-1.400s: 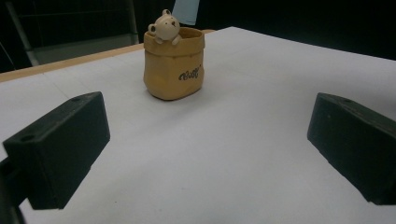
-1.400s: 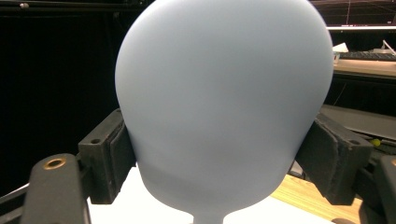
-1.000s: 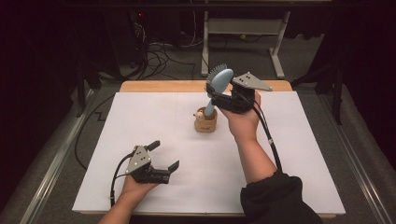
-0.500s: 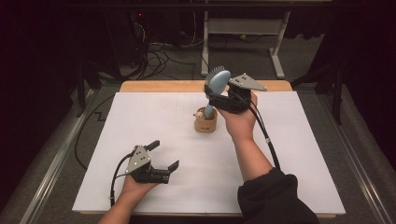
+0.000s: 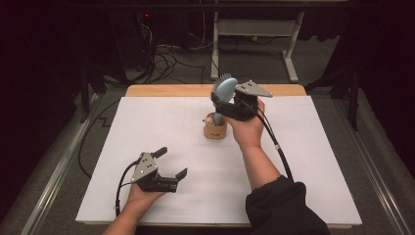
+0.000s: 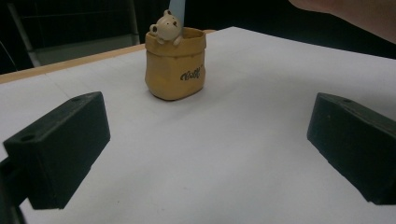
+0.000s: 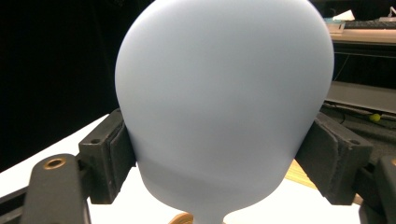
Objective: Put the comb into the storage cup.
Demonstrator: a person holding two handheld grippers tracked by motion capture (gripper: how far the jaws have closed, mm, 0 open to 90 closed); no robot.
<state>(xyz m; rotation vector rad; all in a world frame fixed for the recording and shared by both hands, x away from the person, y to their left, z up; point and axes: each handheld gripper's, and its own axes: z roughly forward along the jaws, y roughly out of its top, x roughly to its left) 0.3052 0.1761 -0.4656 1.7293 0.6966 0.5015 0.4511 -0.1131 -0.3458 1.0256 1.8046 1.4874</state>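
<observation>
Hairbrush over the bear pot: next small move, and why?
Probably ease the right gripper straight down a little. Its jaws are shut on the blue hairbrush, which stands upright with the handle end already at or in the mouth of the yellow bear pot. The pot stands free on the white table, and the left gripper rests open, well away.

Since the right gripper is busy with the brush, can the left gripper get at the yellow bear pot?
Probably yes: the left gripper stands open, and bare white table lies between it and the pot.
</observation>
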